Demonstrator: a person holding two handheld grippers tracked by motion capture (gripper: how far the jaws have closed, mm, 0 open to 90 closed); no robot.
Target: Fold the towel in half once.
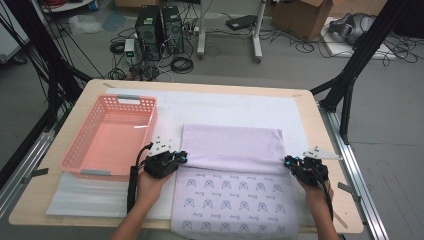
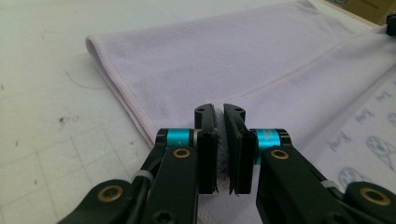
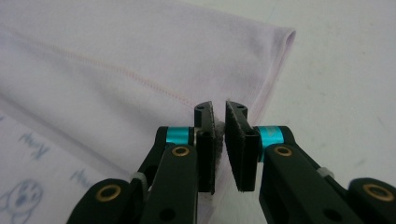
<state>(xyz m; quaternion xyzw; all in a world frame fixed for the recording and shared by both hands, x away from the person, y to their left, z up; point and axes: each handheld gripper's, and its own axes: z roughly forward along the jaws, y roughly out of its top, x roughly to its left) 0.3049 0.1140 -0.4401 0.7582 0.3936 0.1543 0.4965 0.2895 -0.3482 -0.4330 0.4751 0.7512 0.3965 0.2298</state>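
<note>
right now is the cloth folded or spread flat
Folded: the cloth's plain far part lies doubled back over the printed near part, its rounded fold edge facing away.

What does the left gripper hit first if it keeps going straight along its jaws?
The left gripper is shut on the cloth's left edge and points across its folded lilac layer, so it would likely just plough along that fabric. Further on sits the right gripper, though depth is unclear.

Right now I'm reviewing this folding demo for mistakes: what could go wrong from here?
The left gripper and right gripper each pinch just the edge of the lilac cloth, so a side could slip free. Uneven pulling would probably skew the fold. The pink basket sits close beside the left hand and could get bumped.
</note>
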